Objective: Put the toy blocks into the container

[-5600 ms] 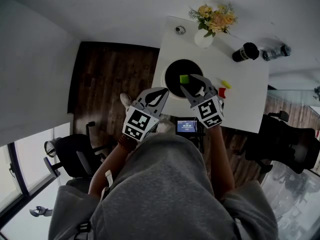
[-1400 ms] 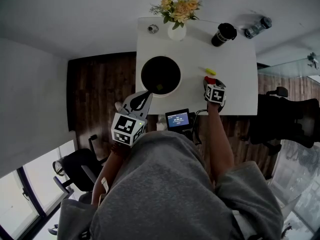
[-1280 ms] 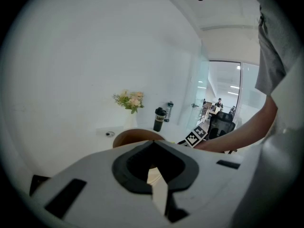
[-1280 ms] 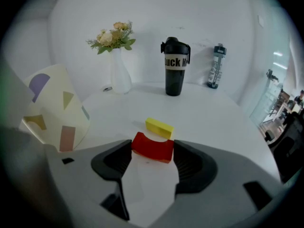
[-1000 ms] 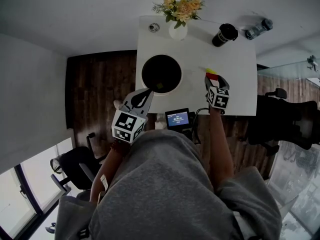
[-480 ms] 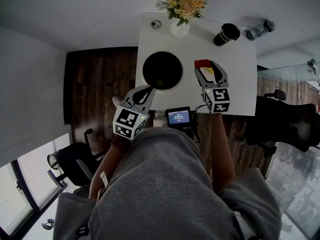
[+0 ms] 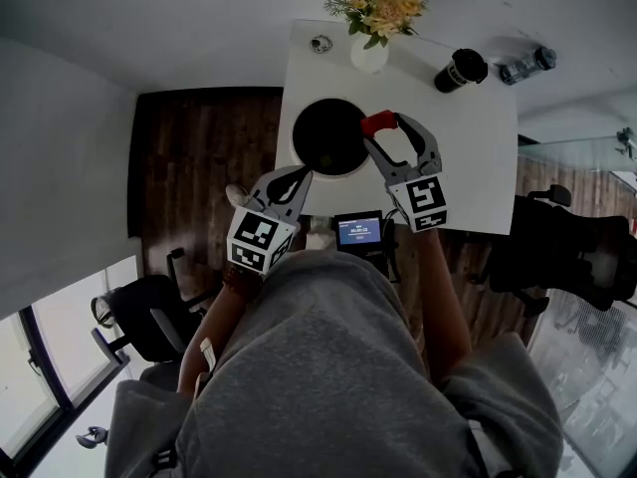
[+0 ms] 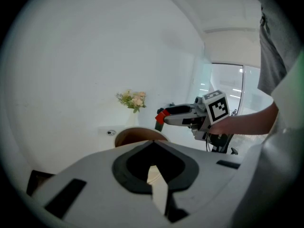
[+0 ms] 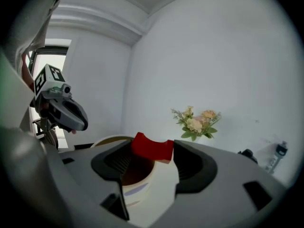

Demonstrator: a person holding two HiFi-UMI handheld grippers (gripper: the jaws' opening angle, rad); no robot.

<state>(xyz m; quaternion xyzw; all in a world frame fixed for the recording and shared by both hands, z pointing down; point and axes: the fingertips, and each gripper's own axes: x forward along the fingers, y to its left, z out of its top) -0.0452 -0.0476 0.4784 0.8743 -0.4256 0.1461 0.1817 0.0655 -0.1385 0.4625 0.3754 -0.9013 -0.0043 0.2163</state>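
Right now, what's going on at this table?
A person works two handheld grippers over a white table. The right gripper is shut on a red toy block, holding it in the air by the rim of the round container. The left gripper is shut and empty, at the container's near edge.

The container (image 7: 333,119) sits on the left half of the table (image 7: 468,167); the vase (image 7: 369,56) stands behind it at the far edge, with the cup (image 7: 459,70) and the bottle (image 7: 526,65) further right; the block (image 7: 377,122), between the right gripper's (image 7: 384,124) jaws, hangs over the container's right rim; the left gripper (image 7: 302,174), jaws together, is at its near-left rim; a second block (image 7: 323,162) lies inside.
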